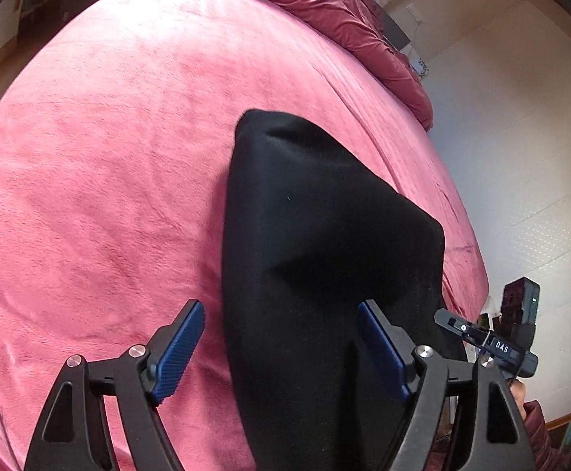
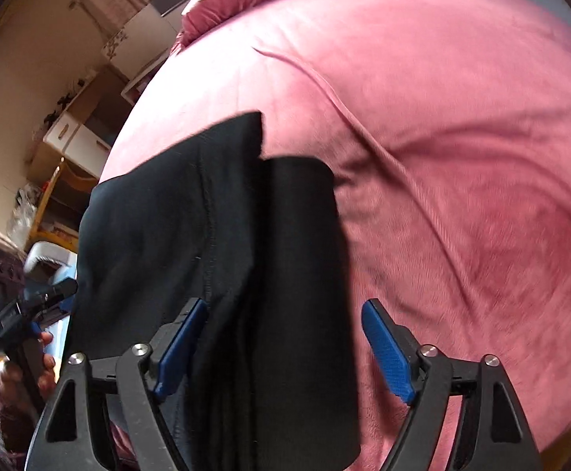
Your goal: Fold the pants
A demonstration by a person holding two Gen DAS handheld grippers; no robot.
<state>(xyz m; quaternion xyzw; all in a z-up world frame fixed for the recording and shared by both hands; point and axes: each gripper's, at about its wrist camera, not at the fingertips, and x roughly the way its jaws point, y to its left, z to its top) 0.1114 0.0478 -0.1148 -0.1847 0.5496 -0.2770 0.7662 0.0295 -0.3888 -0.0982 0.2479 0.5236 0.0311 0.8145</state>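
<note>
Currently the black pants (image 1: pixel 324 235) run lengthwise away from both spread grippers, between the fingers of the left gripper (image 1: pixel 281 349) and right gripper (image 2: pixel 285 349), unpinched.

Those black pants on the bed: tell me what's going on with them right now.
A person is folding the black pants on a pink bedspread, working a handheld gripper in each hand. Both the left gripper and the right gripper stand open, with pants fabric lying between their blue pads but not pinched. The pants already lie doubled over in layers near the bed's edge. A crumpled pink blanket sits at the far end of the bed.
</note>
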